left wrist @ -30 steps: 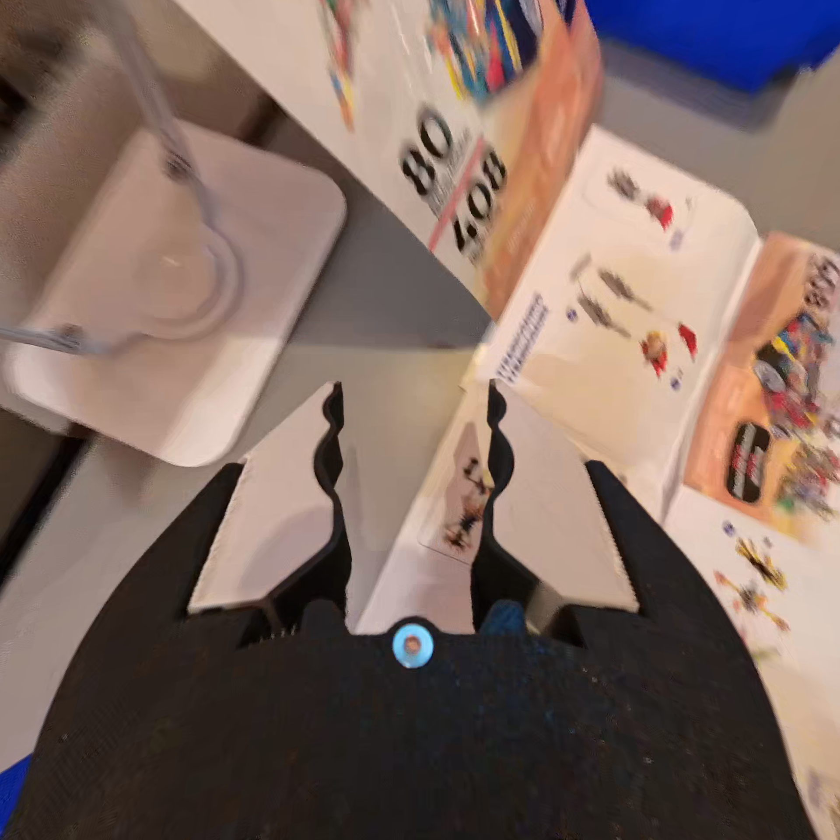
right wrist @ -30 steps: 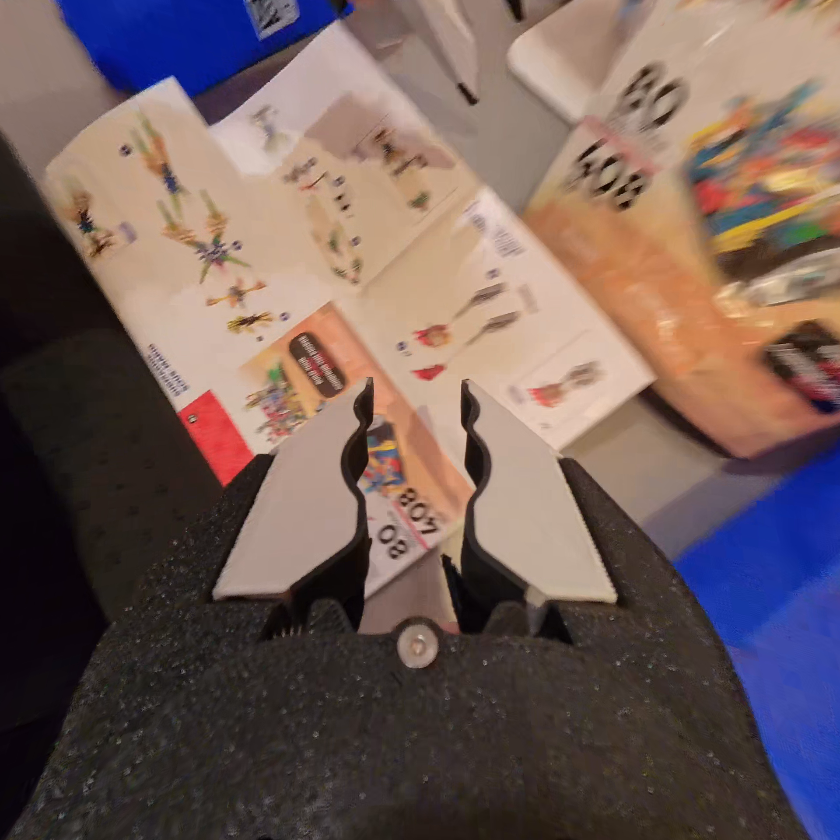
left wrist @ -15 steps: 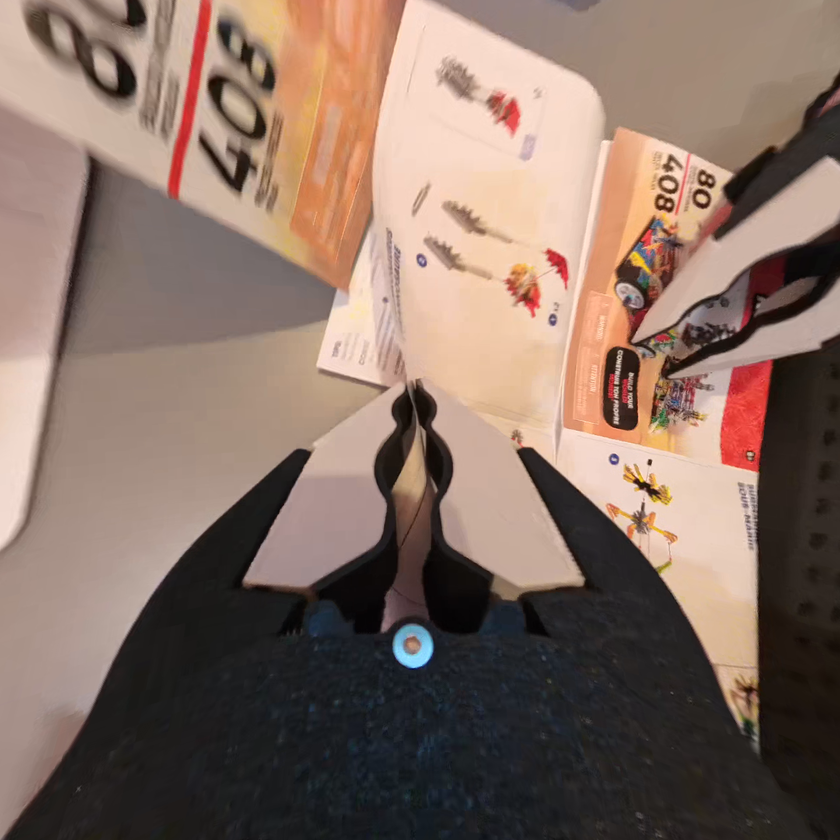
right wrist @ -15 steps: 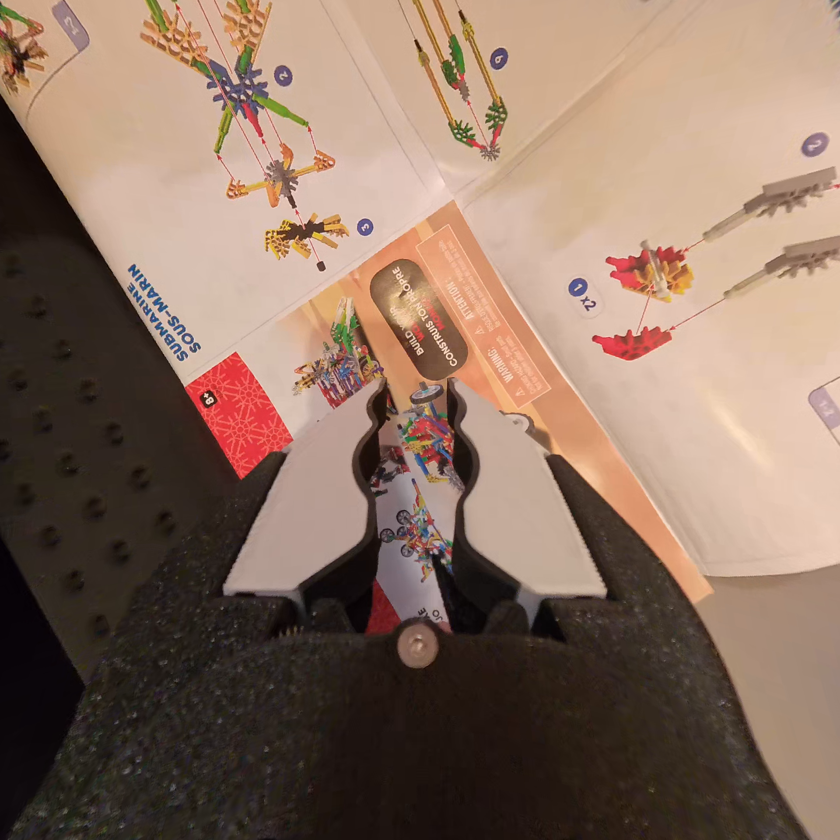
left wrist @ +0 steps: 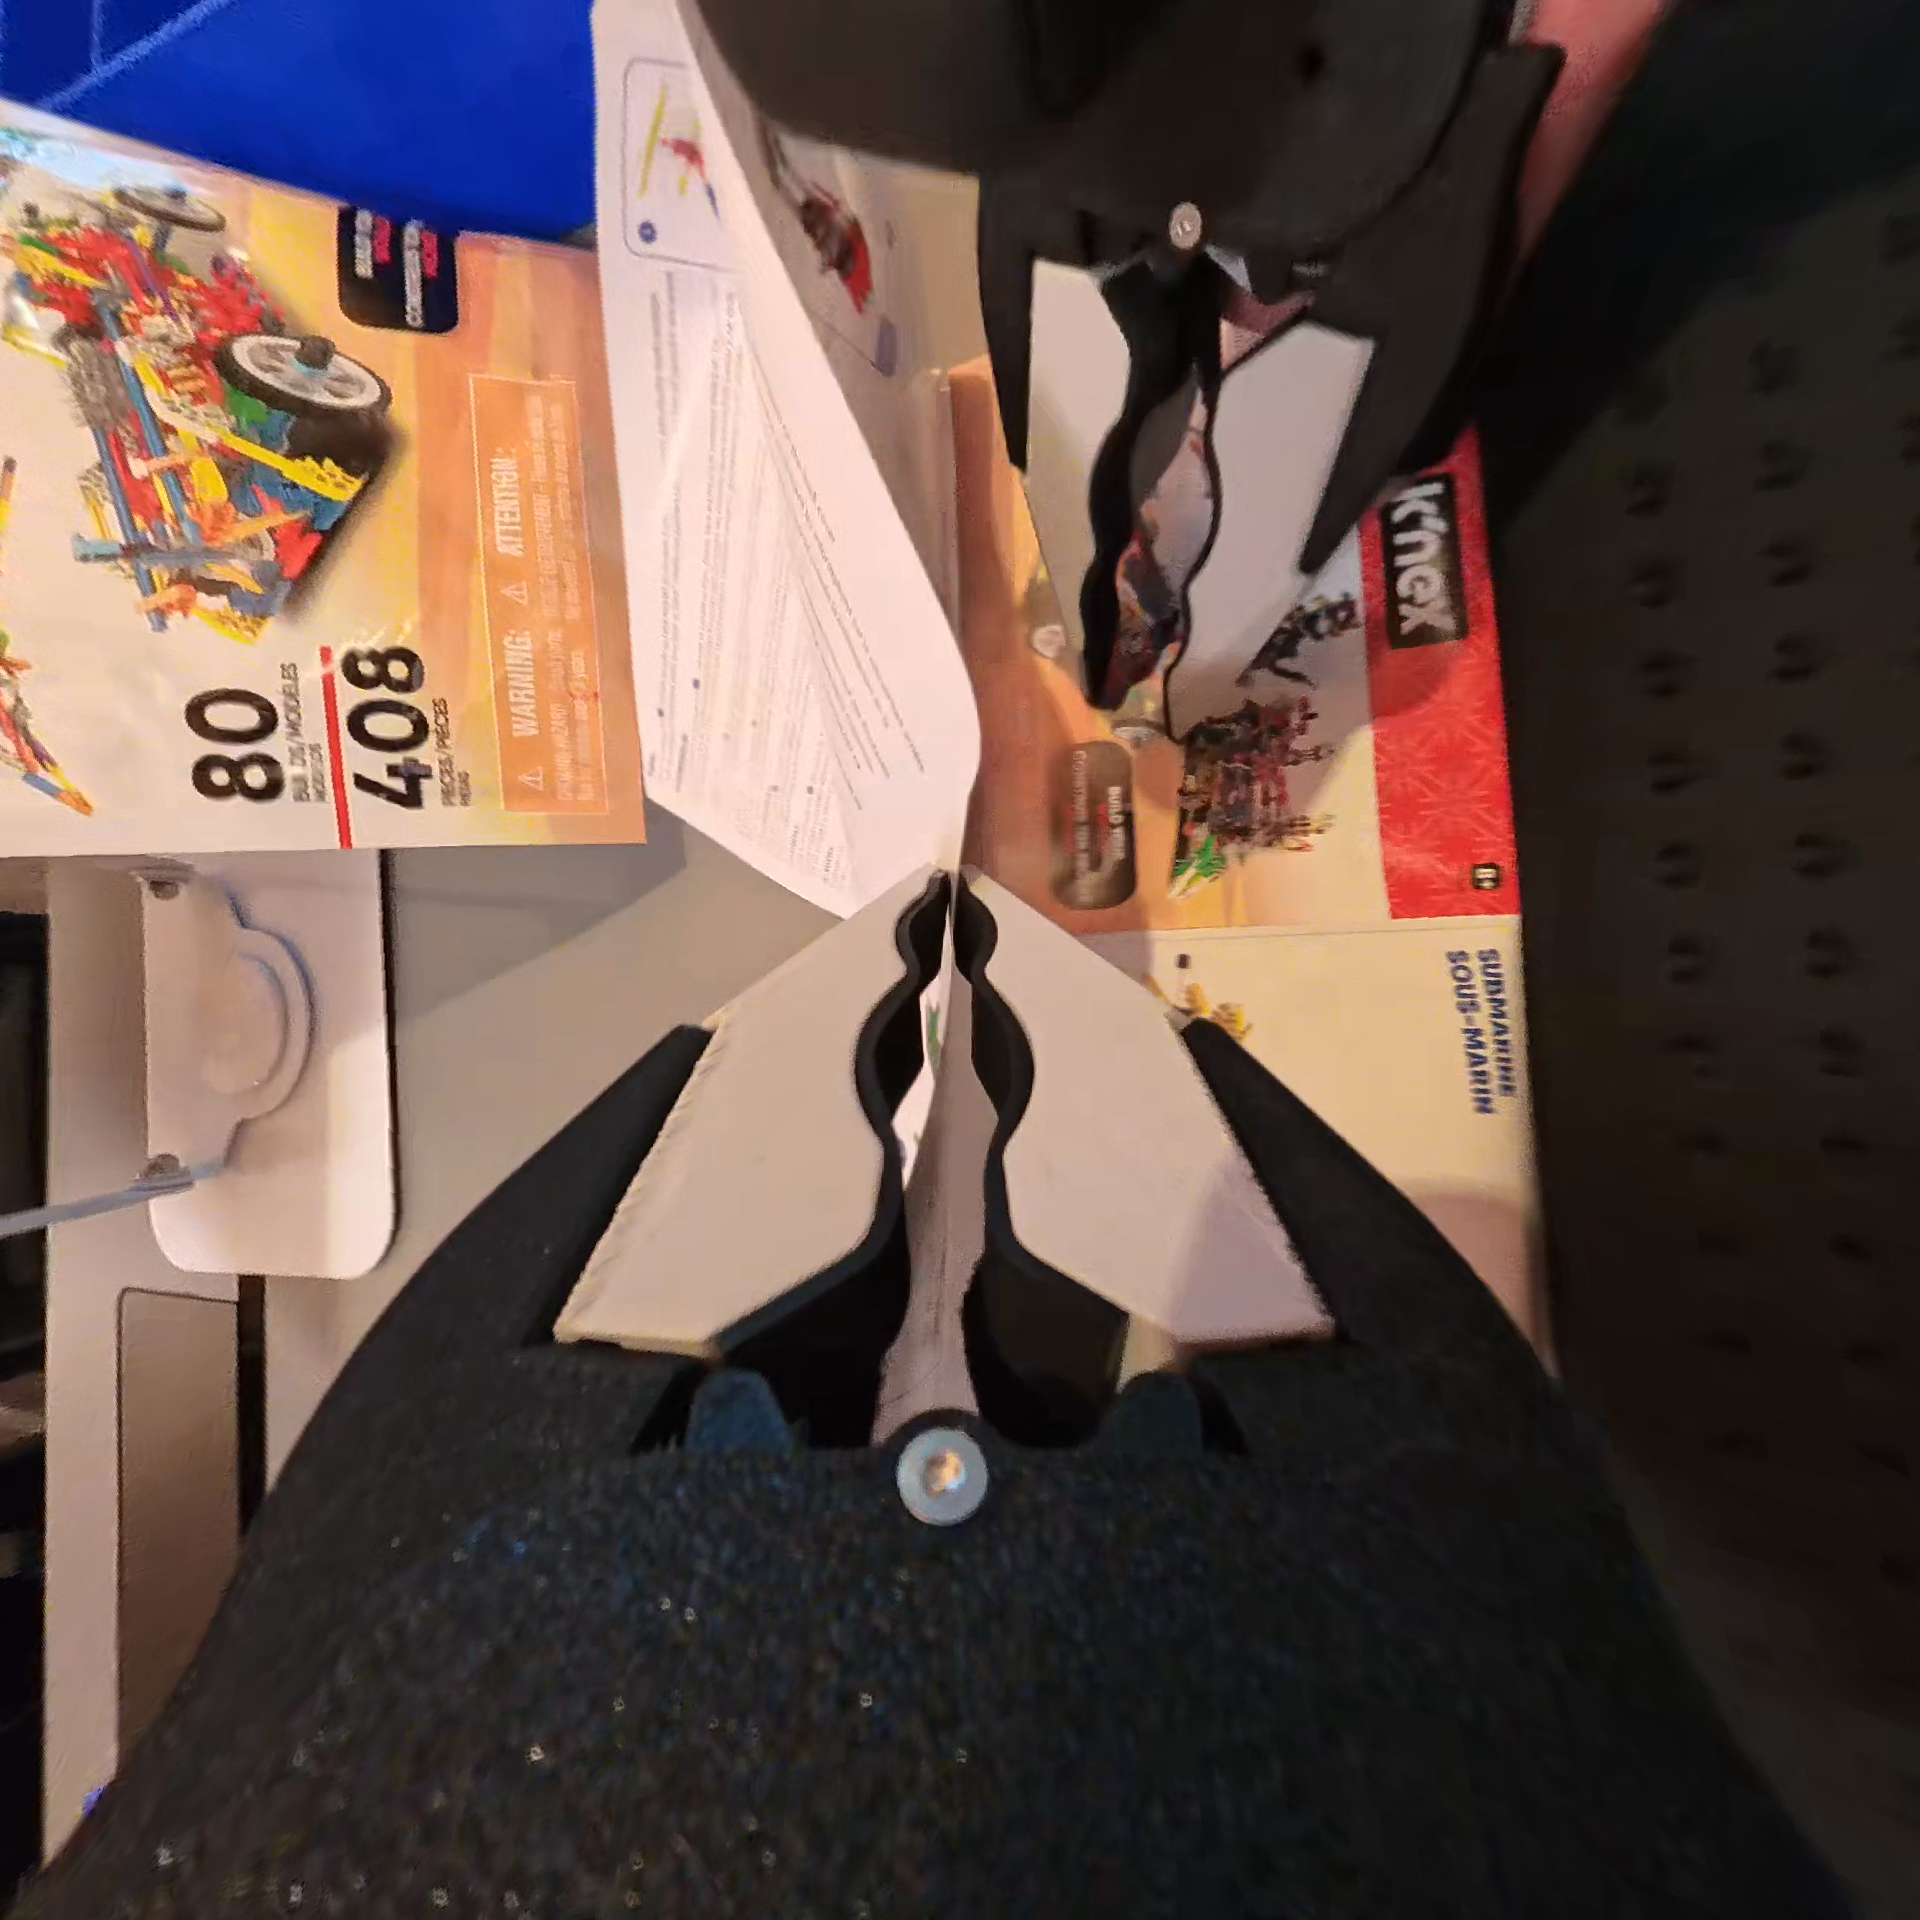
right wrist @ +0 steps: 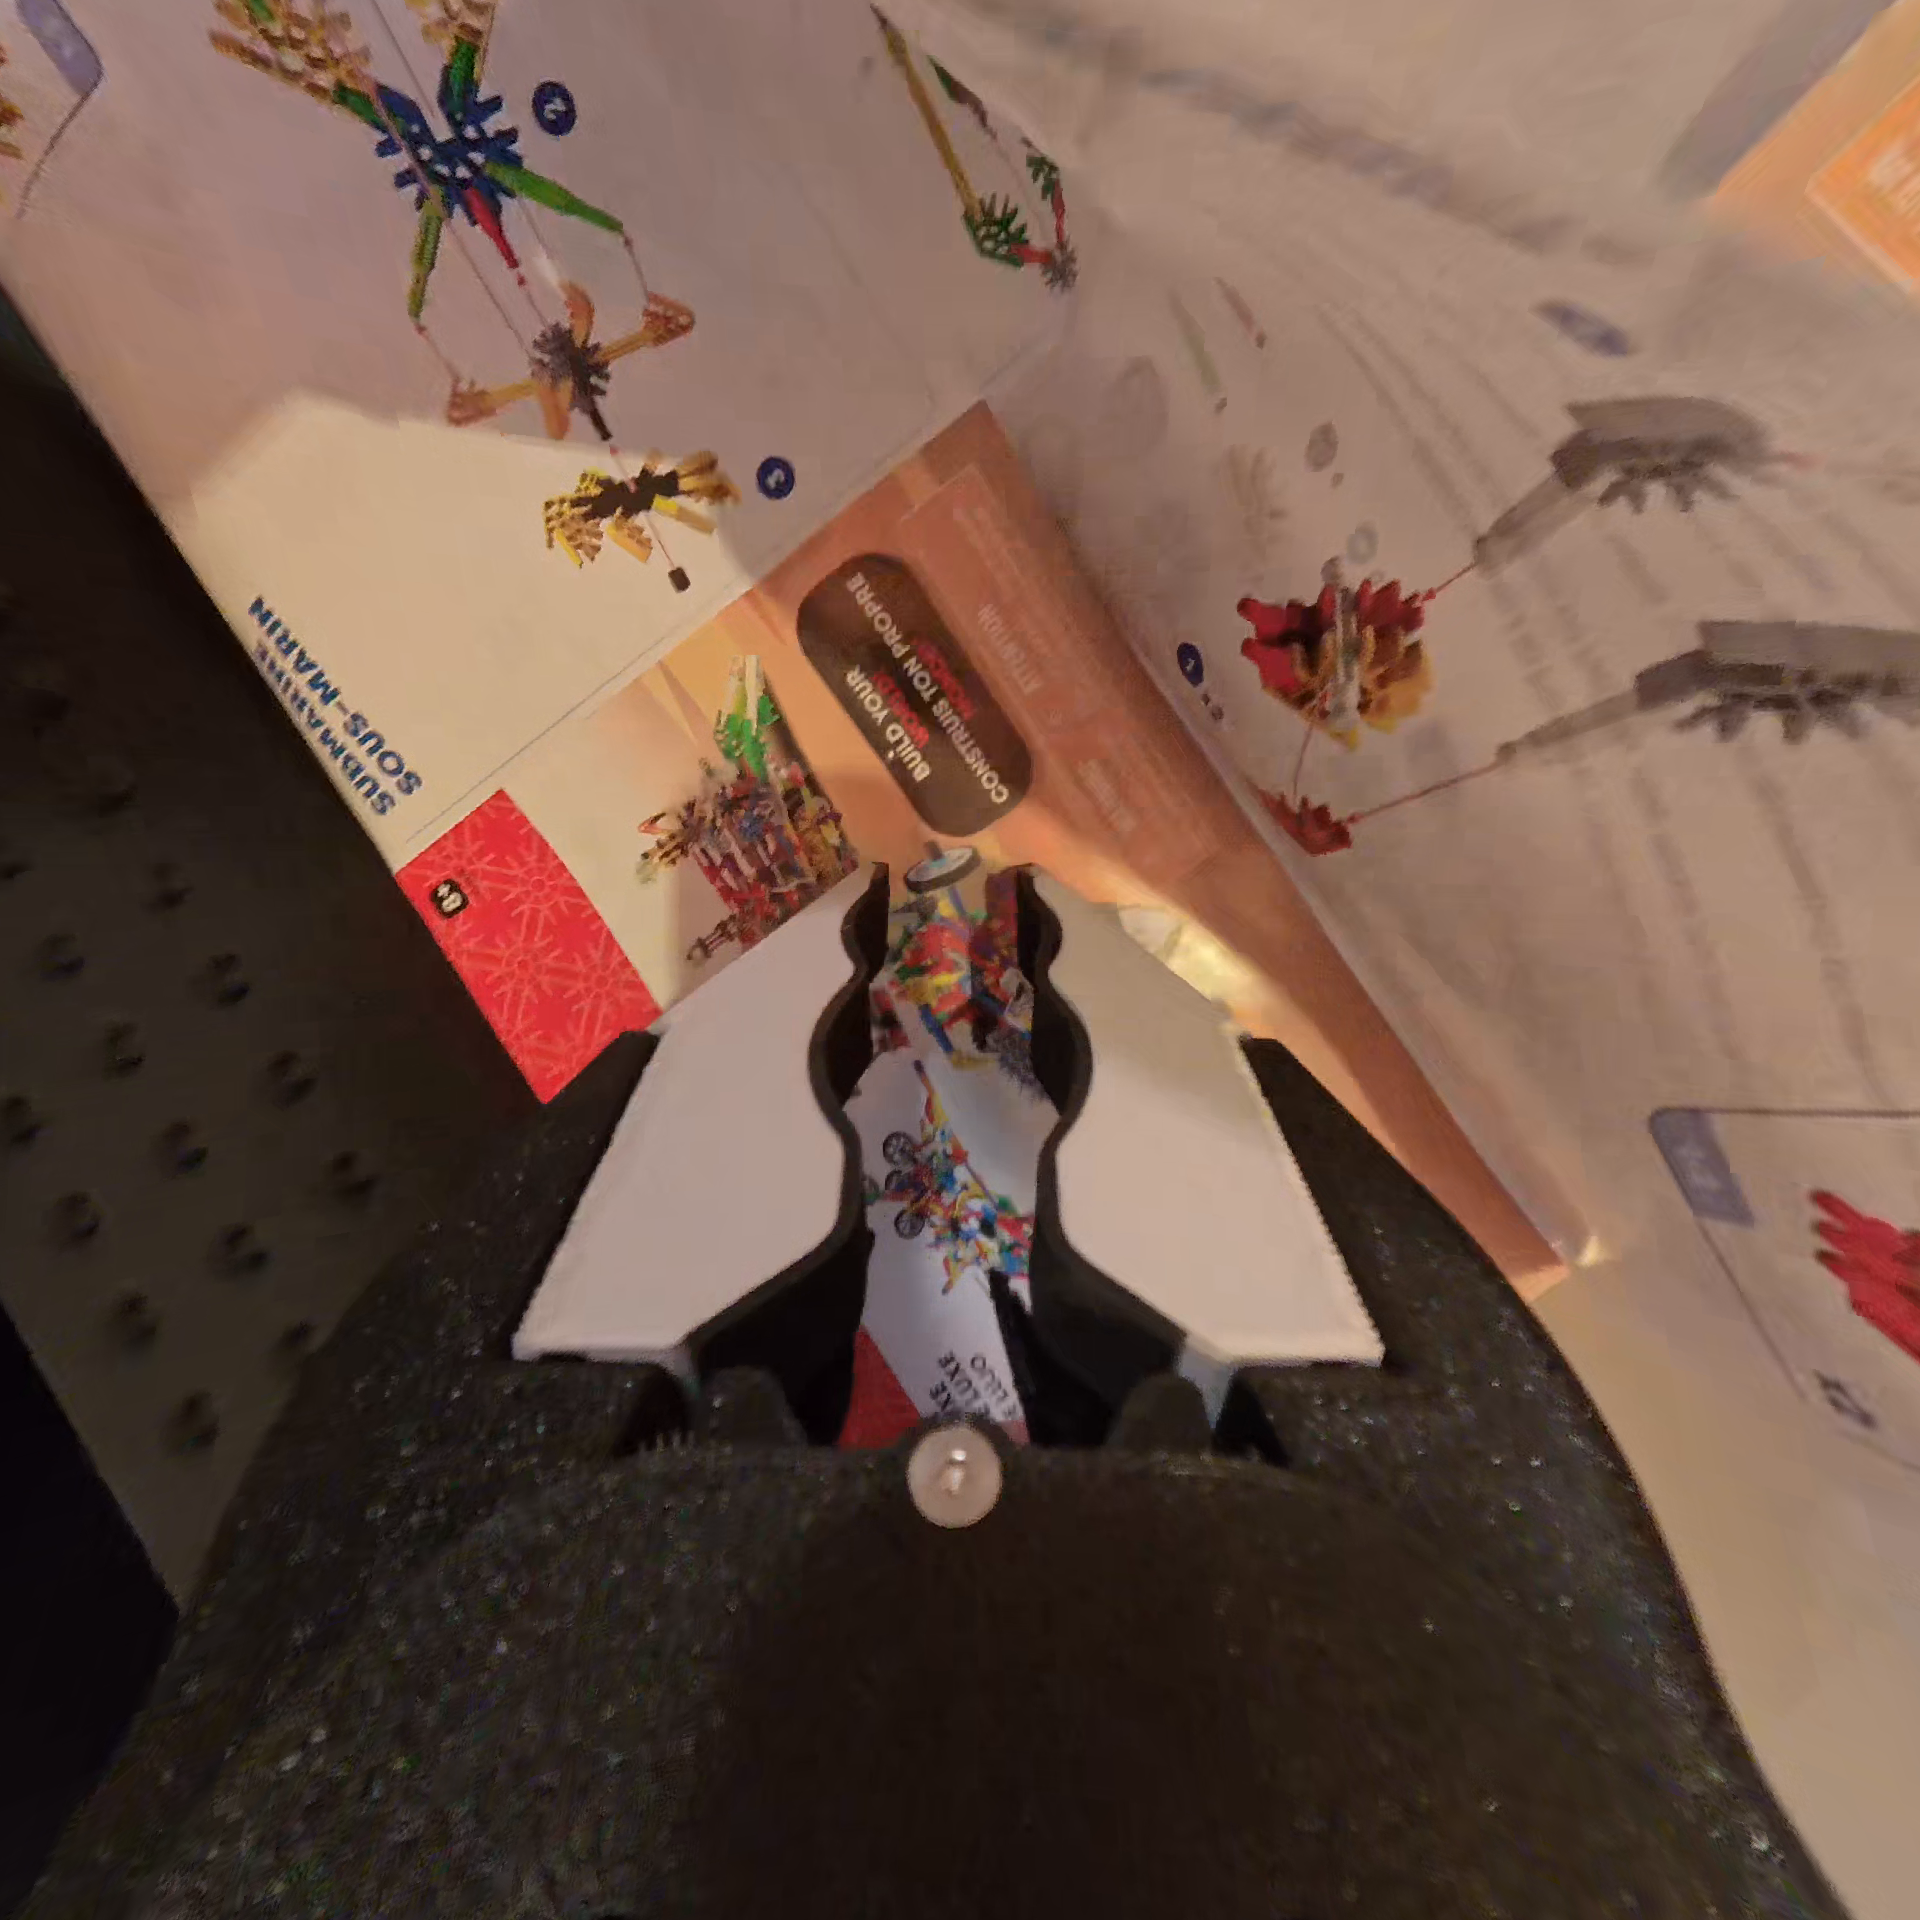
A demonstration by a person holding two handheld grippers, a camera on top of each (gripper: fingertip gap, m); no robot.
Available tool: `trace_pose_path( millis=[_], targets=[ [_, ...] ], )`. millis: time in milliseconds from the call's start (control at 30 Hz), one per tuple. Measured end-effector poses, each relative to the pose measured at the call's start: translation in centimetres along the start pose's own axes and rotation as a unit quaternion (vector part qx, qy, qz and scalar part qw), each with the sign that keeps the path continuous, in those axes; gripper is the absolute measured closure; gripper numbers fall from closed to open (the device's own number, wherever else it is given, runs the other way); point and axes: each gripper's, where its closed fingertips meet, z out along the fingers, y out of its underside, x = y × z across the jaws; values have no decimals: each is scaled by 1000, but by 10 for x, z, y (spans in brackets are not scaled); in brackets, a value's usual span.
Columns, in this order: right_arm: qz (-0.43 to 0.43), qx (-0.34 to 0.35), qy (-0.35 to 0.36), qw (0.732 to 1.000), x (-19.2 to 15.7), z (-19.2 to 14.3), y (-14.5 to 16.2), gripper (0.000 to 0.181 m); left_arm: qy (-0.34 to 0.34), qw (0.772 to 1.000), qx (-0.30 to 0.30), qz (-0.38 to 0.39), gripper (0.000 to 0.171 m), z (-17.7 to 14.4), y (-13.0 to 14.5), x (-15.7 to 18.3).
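Observation:
An unfolded instruction leaflet lies on the table, with its orange and red cover (left wrist: 1278,831) facing up. My left gripper (left wrist: 951,894) is shut on the corner of one white printed page (left wrist: 790,582) and holds it lifted and curled. My right gripper (right wrist: 954,883) has a narrow gap between its jaws. Its tips point down onto the cover (right wrist: 727,790), whose picture shows through the gap. The right gripper also shows in the left wrist view (left wrist: 1138,696), just beyond the lifted page.
A large colourful toy box (left wrist: 312,520) lies at the left, with a blue object (left wrist: 312,83) behind it. A white lamp base (left wrist: 270,1060) stands on the grey table (left wrist: 540,1039). A black perforated mat (left wrist: 1714,935) borders the leaflet on the right. My hands' fingertips stand some 11 cm from each other.
My left gripper closed on the page corner and lifted it. My right gripper came down onto the cover and its jaws narrowed.

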Motion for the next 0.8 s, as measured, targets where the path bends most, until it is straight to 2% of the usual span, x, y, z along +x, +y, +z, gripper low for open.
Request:
trace_pose_path(
  millis=[133, 267, 400, 467, 600, 700, 800],
  targets=[
    [-9, 12, 4, 1000, 3, -24, 8, 157, -50, 999, -17, 8, 171, -3, 7, 19],
    [4, 29, -29, 999, 4, -60, 23, 157, -77, 997, -25, -2, 171, 0, 13, 47],
    [42, 56, 33, 997, 46, -98, 28, 156, -71, 997, -20, 2, 171, 5, 18, 73],
    [36, 67, 65, 995, 66, -106, 23, 143, -67, 998, -14, -4, 171, 7, 17, 78],
    [41, 59, 99, 992, 94, -84, 10, 129, -70, 997, -23, -29, 171, 8, 23, 71],
    [83, 32, 111, 990, 113, -53, 12, 114, -82, 992, -31, -92, 160, 4, 37, 53],
    [111, 29, 120, 986, 129, -33, 9, 108, -38, 985, -70, -156, 143, 6, 66, 55]
  ],
)
